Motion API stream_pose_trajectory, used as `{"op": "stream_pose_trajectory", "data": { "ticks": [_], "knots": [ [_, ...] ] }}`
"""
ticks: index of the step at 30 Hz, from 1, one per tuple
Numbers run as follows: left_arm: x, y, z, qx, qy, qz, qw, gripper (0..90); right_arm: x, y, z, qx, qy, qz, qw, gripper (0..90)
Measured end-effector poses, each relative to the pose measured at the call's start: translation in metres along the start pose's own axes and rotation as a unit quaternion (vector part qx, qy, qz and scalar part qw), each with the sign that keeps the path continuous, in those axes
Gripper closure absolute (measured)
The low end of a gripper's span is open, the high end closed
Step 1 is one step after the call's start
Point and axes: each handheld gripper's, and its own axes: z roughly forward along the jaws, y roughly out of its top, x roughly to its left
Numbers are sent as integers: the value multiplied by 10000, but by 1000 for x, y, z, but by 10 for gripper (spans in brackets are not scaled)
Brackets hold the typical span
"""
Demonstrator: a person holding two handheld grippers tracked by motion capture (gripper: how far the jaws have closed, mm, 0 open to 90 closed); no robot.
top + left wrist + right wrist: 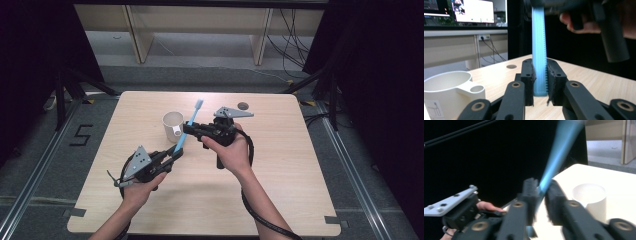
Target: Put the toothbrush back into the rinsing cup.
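the blue toothbrush [188,129] is hanging in the air above the counter [280,190], spanning the two tools, with its long axis running from the near-left up toward the far-right and its bristle head at the far, upper end. the left tool [175,154] is clamping the butt of the handle: in the left gripper view the toothbrush [539,50] is standing straight up between the two pads, which are pressing on both its sides. the right tool [186,128] is reaching in from the right and meeting the handle partway up; in the right gripper view the blurred blue shaft [556,157] is passing through the gap between its jaws, which are sitting just beside it, but i cannot tell whether they are actually pinching it or only closing in. the white mug [173,126] is standing upright on the counter just to the left of the handle and touching nothing, with its mouth open upward and its small handle facing the near side. judging from this layout, the likely step is a handover or a drop into the mug, and it is turning on the mug being so near the shaft, left of it and below the head. the right half of the counter is lying bare, giving free room to swing that way, while the far edge is sitting well beyond the brush head.
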Motion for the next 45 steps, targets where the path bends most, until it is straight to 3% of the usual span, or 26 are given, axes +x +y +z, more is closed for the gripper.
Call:
{"op": "stream_pose_trajectory", "data": {
  "ticks": [1,5,7,14,21,31,34,39,40,41,42,45],
  "knots": [
    [0,-1,1,35,-1,-22,10000,707,0,1,1,-43,-46,-149,9999,837],
    [-1,-1,2,71,-29,-50,10000,648,3,3,0,44,-48,-162,9998,840],
    [-2,0,1,56,-86,-41,9999,646,4,2,-1,24,-75,-95,9999,840],
    [-6,5,-3,36,-198,1,9998,647,2,3,-4,25,-301,-335,9990,840],
    [-2,7,-13,103,-46,120,9999,626,-1,1,-9,-70,-551,-559,9969,839],
    [-3,9,-13,134,30,136,9998,559,1,1,-13,-144,-667,-517,9963,839],
    [-4,11,-12,222,67,135,9996,505,0,0,-13,-174,-676,-672,9953,839],
    [-6,21,-6,419,190,360,9983,479,3,-3,-9,-117,-771,-794,9938,839],
    [-6,21,-6,419,190,360,9983,475,3,-4,-8,-154,-840,-914,9921,839],
    [-5,25,-4,410,187,443,9980,475,3,-4,-8,-154,-840,-914,9921,839],
    [-5,28,-1,419,196,385,9982,470,5,-6,-7,-133,-824,-813,9932,839],
    [-4,34,5,454,235,423,9978,473,8,-8,-3,-115,-844,-911,9922,839]
  ]
}}
